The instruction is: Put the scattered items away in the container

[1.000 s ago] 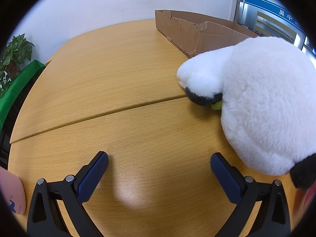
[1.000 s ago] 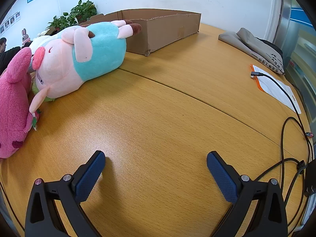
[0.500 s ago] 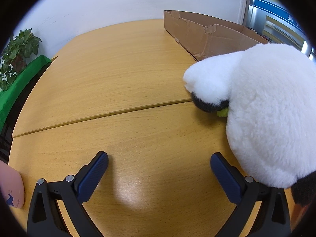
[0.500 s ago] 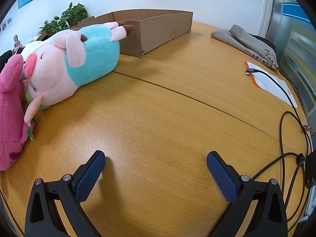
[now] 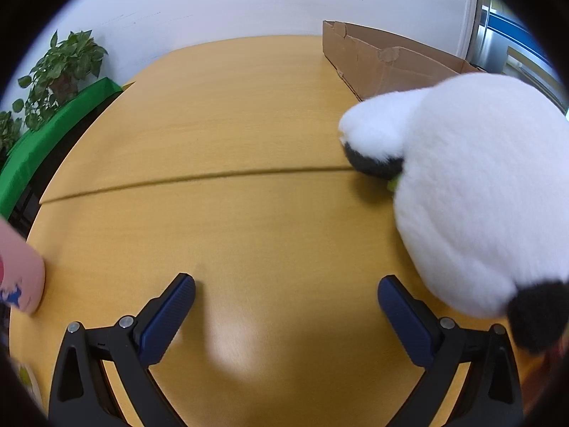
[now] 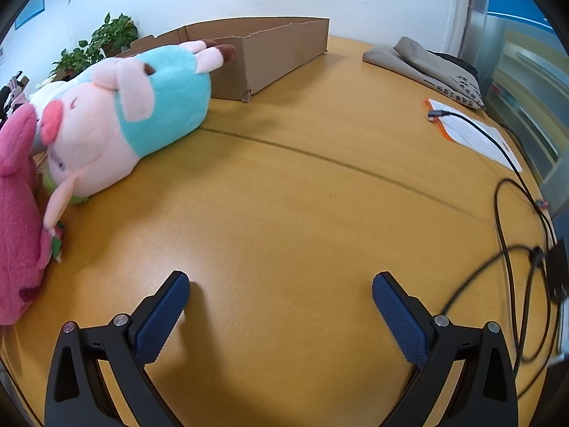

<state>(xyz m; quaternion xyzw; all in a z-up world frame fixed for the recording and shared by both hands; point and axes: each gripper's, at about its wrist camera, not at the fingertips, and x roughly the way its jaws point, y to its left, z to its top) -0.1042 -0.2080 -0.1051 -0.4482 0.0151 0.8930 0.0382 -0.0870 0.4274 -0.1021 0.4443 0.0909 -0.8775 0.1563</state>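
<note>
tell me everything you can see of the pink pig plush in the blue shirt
The pink pig plush in a turquoise shirt lies on its side on the wooden table, head toward the camera, feet with dark brown hooves pointing at the brown cardboard box and overlapping it in view; whether they touch the box is unclear. It looks like soft fleece, with floppy pink ears, a rosy cheek patch and a stitched closed eye. Its head sits beside the magenta plush toy. Neither claw touches it.
</note>
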